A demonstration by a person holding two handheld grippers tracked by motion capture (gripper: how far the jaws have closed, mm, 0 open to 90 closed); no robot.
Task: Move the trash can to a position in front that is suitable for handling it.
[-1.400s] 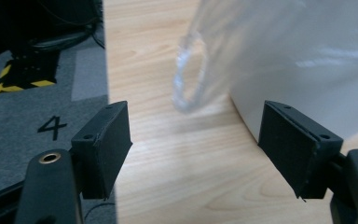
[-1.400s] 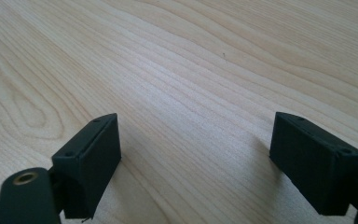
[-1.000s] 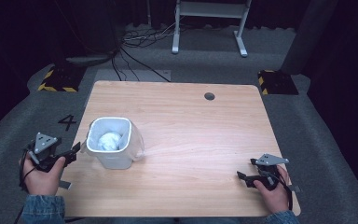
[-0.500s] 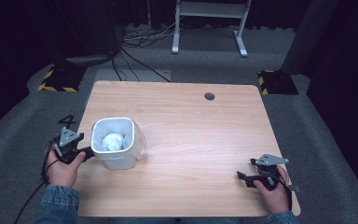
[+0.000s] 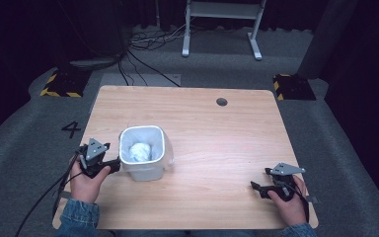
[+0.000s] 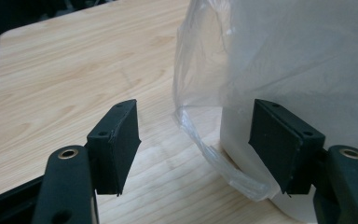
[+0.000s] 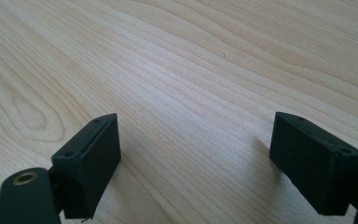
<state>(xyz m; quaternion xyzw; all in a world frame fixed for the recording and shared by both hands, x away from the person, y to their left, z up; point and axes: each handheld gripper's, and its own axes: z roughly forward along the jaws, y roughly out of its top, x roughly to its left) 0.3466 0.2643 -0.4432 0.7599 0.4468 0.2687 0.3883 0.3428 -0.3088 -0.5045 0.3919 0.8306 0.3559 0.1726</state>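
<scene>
Fingers [image 6: 114, 144] of the left gripper [image 6: 193, 149] are gaping apart beside the small white lined plastic bin [image 5: 142, 153], risking snagging its loose clear liner [image 6: 205, 140], while the right gripper [image 7: 196, 158] is resting open on the wooden counter [image 5: 227, 143].

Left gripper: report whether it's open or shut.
Open. The left gripper has its jaws spread apart, with the bin liner hanging between them, ungripped.

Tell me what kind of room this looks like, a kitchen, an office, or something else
Probably a lab or studio set up for recording, not a home. A lone wooden table stands on grey carpet amid dark curtains, with yellow-black hazard-striped blocks, loose cables and a white metal stand behind it.
</scene>
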